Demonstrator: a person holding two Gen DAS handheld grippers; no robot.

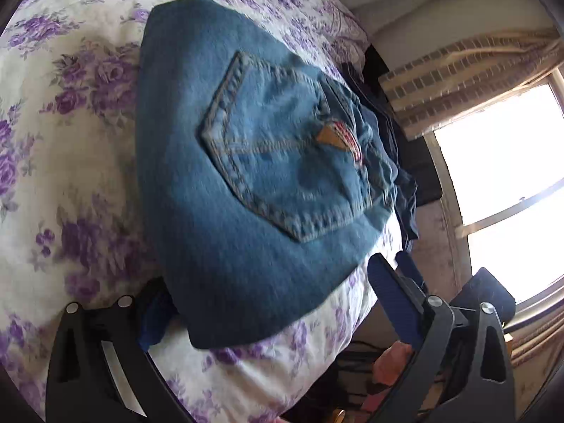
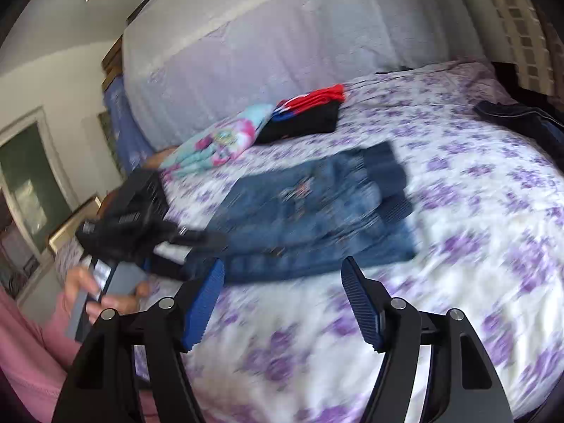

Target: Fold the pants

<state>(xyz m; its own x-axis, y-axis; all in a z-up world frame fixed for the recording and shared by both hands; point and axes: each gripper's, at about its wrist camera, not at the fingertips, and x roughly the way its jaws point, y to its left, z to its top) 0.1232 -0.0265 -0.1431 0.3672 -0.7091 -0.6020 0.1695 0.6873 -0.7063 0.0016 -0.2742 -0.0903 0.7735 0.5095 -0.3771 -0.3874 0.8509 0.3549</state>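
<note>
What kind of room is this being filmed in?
Most likely a home bedroom: the folded jeans lie on a bed with a purple-flowered bedspread, a padded headboard stands behind, and a curtained window is alongside.

jeans (image 1: 246, 162): blue denim, tan stitching | bedspread (image 1: 70, 141): white, purple floral print | sleeve (image 2: 24, 345): pink
</note>
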